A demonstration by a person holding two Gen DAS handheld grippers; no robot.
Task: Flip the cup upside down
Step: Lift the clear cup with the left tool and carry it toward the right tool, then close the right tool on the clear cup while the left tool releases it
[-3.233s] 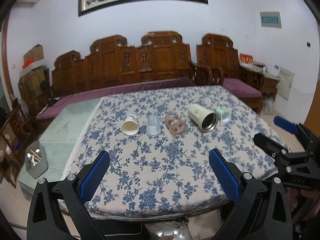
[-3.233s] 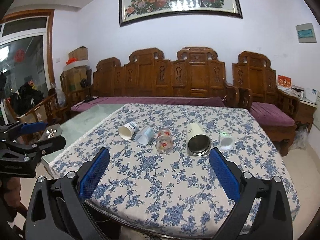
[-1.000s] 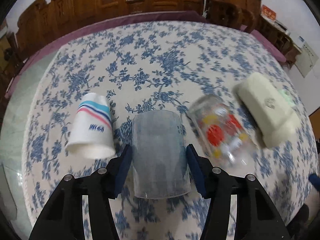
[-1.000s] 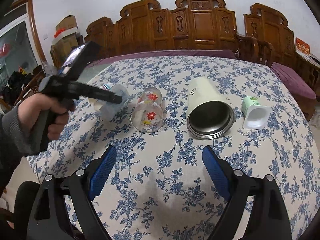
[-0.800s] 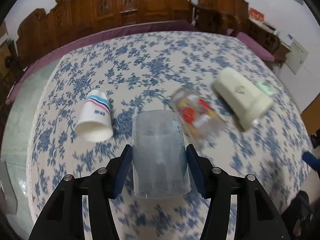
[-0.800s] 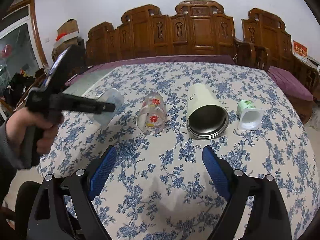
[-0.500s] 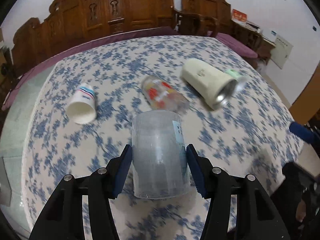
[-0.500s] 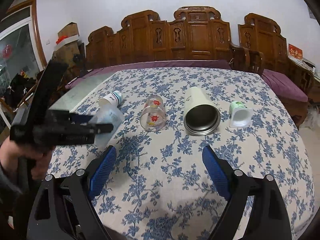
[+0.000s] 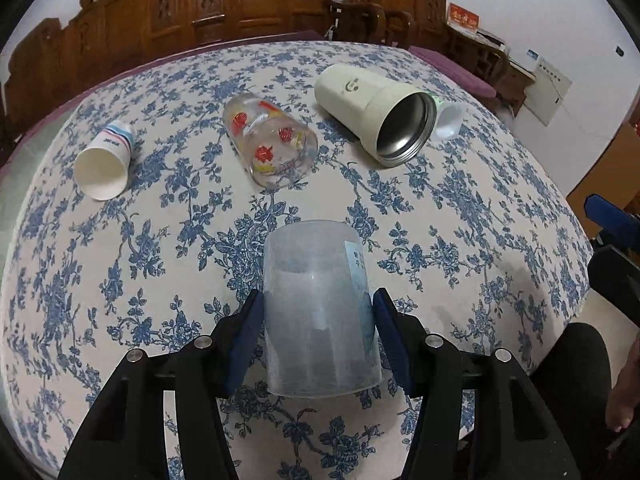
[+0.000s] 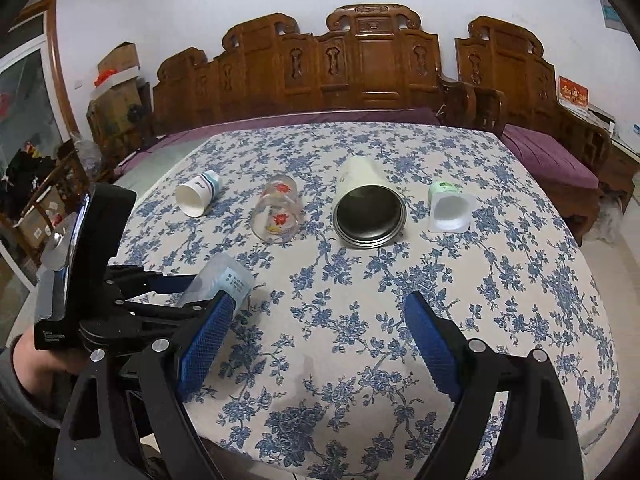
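Observation:
My left gripper (image 9: 318, 332) is shut on a frosted translucent plastic cup (image 9: 318, 308). It holds the cup tilted just above the near part of the floral tablecloth, closed base pointing away from me. The cup also shows in the right wrist view (image 10: 222, 282), low at the left between the left gripper's fingers (image 10: 176, 278). My right gripper (image 10: 316, 344) is open and empty above the table's near edge.
On the tablecloth (image 9: 460, 208) lie on their sides a white paper cup (image 9: 105, 162), a clear glass with red flowers (image 9: 270, 144), a cream steel-lined tumbler (image 9: 376, 114) and a small white yogurt cup (image 10: 450, 208). Carved wooden benches (image 10: 360, 68) stand behind.
My left gripper closed on the frosted cup, lifted it from the row and drew it back toward the near edge. My right gripper pulled back slightly and stayed open.

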